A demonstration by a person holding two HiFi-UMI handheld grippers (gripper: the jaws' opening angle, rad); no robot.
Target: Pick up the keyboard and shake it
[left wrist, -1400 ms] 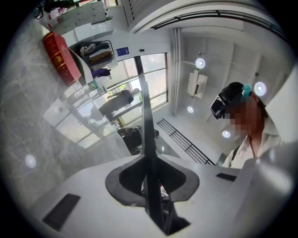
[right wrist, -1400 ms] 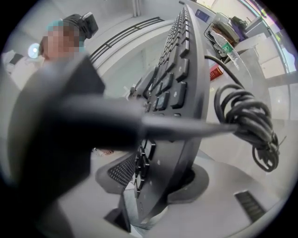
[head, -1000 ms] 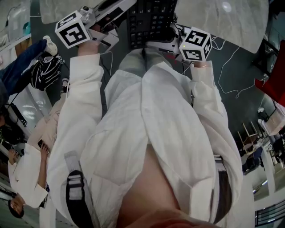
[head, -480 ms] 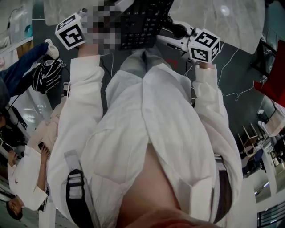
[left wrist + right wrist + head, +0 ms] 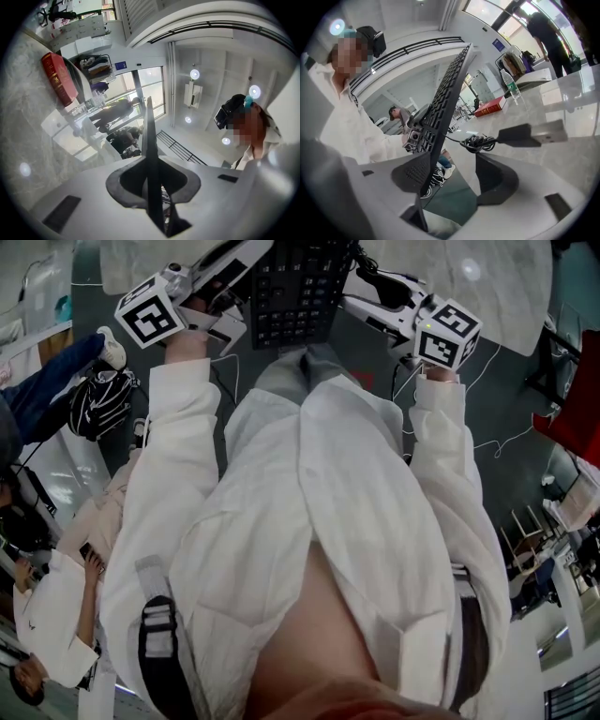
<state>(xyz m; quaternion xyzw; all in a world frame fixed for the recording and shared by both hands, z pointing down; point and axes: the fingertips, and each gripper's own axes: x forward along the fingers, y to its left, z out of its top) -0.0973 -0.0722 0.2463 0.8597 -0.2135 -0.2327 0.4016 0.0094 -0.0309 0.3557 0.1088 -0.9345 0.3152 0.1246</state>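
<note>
The black keyboard (image 5: 295, 287) is held up at the top of the head view, above the person's white coat. My left gripper (image 5: 234, 273) grips its left edge. In the left gripper view the keyboard (image 5: 150, 140) runs edge-on as a thin black blade, and my left gripper (image 5: 152, 185) is shut on it. My right gripper (image 5: 366, 287) is at the keyboard's right edge with its jaws opening. In the right gripper view the keyboard (image 5: 443, 108) leans against the left pad of my right gripper (image 5: 450, 176), and the right pad stands well apart. Its USB plug (image 5: 534, 133) and coiled cable (image 5: 476, 140) hang free.
A pale marble table (image 5: 478, 277) lies ahead, with a red book (image 5: 490, 107) and a water bottle (image 5: 509, 84) on it. Seated people (image 5: 56, 615) and a black bag (image 5: 98, 390) are at the left. White cables (image 5: 487, 381) trail over the dark floor.
My right gripper has drawn away to the right and its jaws have widened off the keyboard. The keyboard has tipped and shifted a little left in my left gripper.
</note>
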